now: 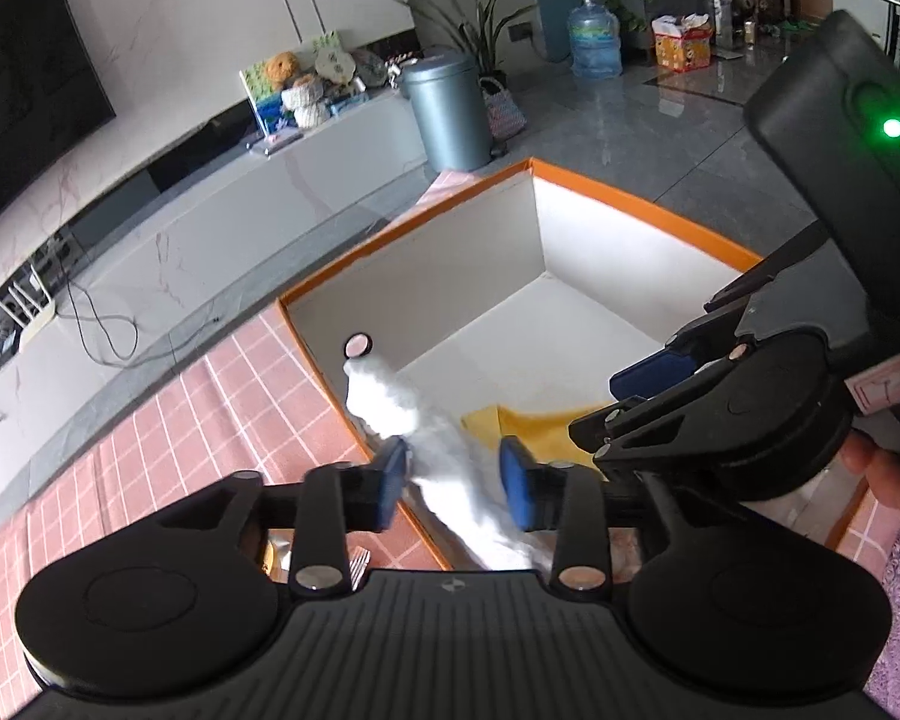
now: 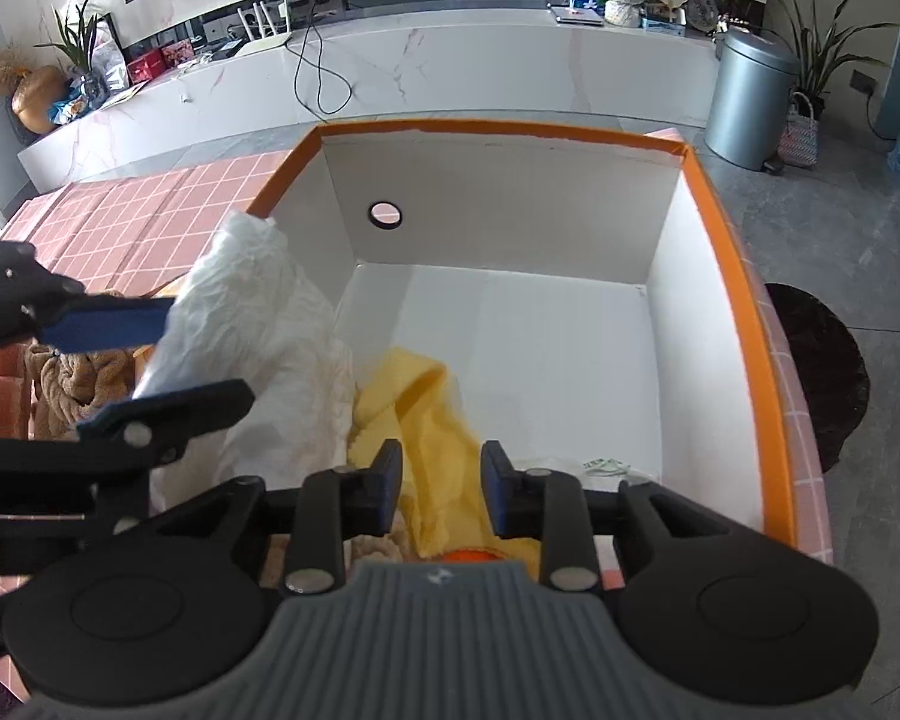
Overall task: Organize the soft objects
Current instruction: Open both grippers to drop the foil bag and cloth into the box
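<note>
Pink-tiled table [image 2: 150, 204], orange-rimmed box [image 2: 744, 276] far half bare, white cloth [image 2: 258, 324] over L rim, both hand-held grippers [image 1: 453, 480] [image 2: 441, 489] apart.

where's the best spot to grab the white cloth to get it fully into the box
Probably the bunched part of the white cloth draped over the left wall of the box, from above with the left gripper. Its pads already straddle that fold, and it is the only part still outside.
</note>
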`<state>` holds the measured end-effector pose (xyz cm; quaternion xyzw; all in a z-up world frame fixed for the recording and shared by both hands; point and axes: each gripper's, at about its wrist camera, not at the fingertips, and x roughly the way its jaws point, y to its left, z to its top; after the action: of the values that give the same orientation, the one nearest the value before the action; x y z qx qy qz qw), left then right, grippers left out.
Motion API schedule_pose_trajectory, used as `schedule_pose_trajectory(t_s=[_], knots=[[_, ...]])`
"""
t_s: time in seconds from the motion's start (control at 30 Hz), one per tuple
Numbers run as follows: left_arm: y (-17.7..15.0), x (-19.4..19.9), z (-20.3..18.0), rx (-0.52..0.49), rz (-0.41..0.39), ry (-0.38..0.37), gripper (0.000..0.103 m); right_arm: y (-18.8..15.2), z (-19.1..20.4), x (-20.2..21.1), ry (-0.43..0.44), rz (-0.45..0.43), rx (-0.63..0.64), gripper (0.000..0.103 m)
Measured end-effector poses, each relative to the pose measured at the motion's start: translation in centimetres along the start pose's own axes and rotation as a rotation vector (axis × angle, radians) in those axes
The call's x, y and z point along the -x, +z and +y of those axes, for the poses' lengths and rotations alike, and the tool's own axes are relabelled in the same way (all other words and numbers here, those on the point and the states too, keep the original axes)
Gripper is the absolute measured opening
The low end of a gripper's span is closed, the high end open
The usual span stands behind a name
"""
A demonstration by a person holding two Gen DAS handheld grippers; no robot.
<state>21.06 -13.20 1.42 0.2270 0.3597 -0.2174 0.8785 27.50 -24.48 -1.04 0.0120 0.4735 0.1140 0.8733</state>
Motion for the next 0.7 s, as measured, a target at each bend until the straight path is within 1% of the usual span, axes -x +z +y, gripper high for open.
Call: schedule_pose_trajectory(t_s=[0.03, 0.13, 0.2, 0.27, 0.33, 0.4, 0.6, 0.7], knots=[[0.1, 0.2, 0.0, -0.004, -0.008, -0.003, 0.055, -0.1, 0.0, 0.3, -0.004, -0.006, 0.002, 0.029], [0.2, 1.2, 0.1, 0.0, -0.034, 0.02, 0.055, -0.4, 0.2, 1.4, -0.017, -0.025, 0.012, 0.031], [0.3, 2.1, 0.2, 0.009, -0.049, 0.018, 0.055, -0.7, 0.5, 2.3, -0.023, -0.044, 0.022, 0.031], [0.4, 3.0, 0.3, 0.018, -0.065, 0.016, 0.055, -0.9, 0.9, 3.4, -0.029, -0.073, 0.029, 0.034], [0.3, 4.0, 0.4, 0.025, -0.086, 0.018, 0.055, -1.2, 1.2, 4.6, -0.033, -0.11, 0.034, 0.044], [0.1, 5.1, 0.5, 0.041, -0.113, 0.021, 0.055, -1.5, 1.7, 6.0, -0.035, -0.155, 0.036, 0.05], [-1.3, 9.0, 1.4, 0.155, -0.236, 0.001, 0.055, -3.4, 4.4, 10.3, -0.063, -0.306, 0.093, 0.051], [-2.5, 10.8, 2.0, 0.208, -0.286, 0.01, 0.057, -5.0, 6.2, 12.1, -0.073, -0.38, 0.113, 0.051]])
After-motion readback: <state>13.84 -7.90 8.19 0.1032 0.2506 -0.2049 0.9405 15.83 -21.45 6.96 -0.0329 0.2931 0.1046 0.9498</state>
